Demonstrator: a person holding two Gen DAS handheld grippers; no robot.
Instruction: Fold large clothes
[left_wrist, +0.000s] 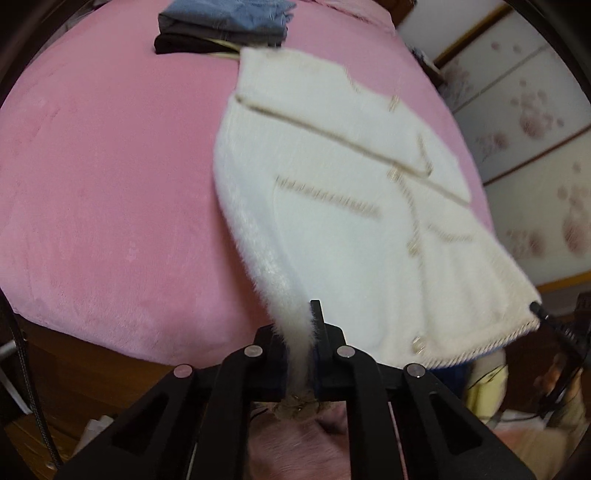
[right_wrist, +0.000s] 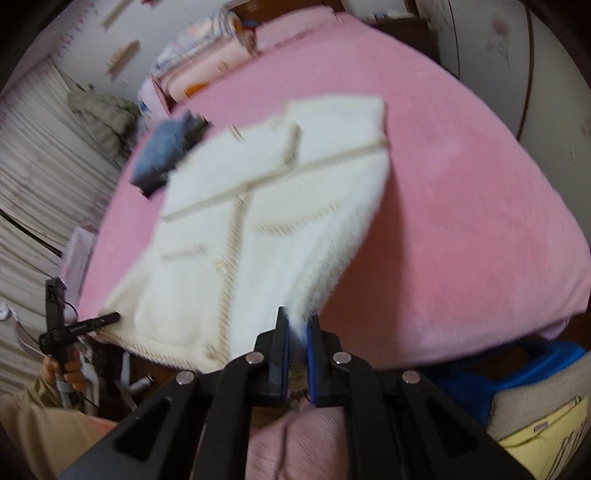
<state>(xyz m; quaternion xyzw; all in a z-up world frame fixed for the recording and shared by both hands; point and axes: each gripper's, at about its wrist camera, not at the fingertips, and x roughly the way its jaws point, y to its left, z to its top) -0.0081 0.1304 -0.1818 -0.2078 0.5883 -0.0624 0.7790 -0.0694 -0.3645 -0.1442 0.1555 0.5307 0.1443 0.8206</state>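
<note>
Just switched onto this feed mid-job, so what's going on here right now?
A person is folding a white fuzzy cardigan on a pink bed. The left tool and the right tool are each shut on a near corner of its hem, holding that edge up off the bed while the far end lies flat. A stack of folded clothes sits farther back.

Around my work: a pink bed and its clutter.
I see the pink bedspread (left_wrist: 110, 184), a pile of folded dark and blue clothes (left_wrist: 225, 26) at its far side, stacked pink bedding (right_wrist: 207, 70) near the headboard, flowered panels (left_wrist: 532, 122), pale curtains (right_wrist: 40, 177) (blurred), an olive jacket (right_wrist: 103, 110) and a blue bin (right_wrist: 517, 369).
</note>
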